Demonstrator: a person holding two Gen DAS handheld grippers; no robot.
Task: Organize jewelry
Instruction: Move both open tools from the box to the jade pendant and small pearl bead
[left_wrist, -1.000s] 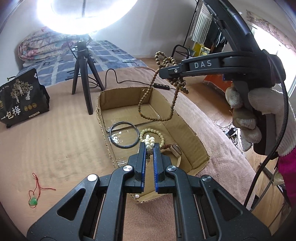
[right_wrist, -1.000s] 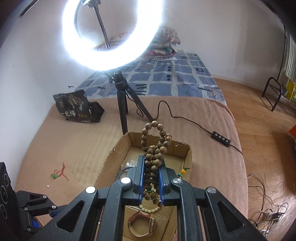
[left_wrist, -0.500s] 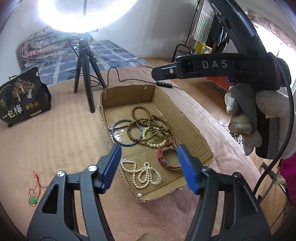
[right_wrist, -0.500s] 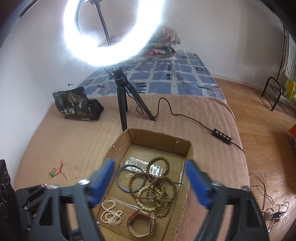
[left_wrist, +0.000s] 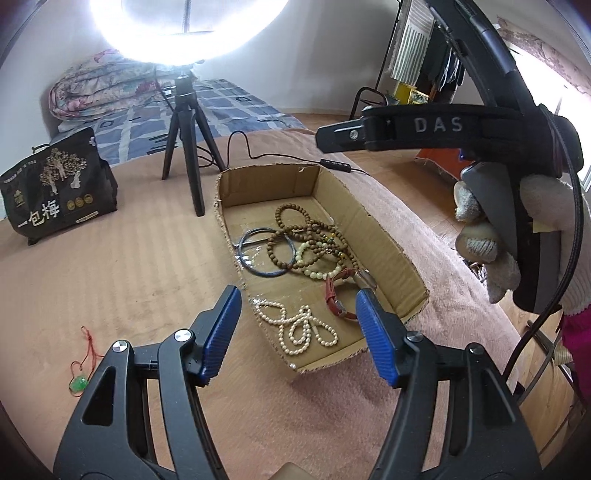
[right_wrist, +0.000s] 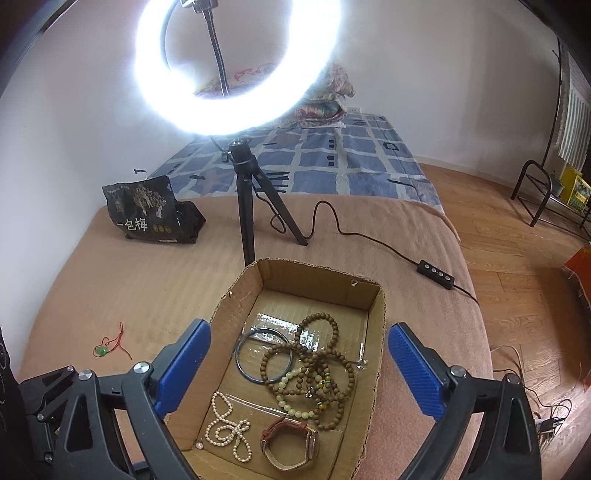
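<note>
Both your grippers hang released over the cardboard box (right_wrist: 375, 306) on the bed, left gripper (left_wrist: 297, 332) and right gripper (right_wrist: 299, 373), whose fingers have just been opening, nothing between them. The wooden bead strand (right_wrist: 325, 369) lies limp and tangled mid-box; the pearl strand (left_wrist: 299, 326) near, light and slippery. Judging by shape, pinch a loop.

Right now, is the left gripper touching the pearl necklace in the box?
Apart. The left wrist view shows the left gripper open, pads wide of the pearl necklace, which lies loose on the cardboard box floor.
</note>
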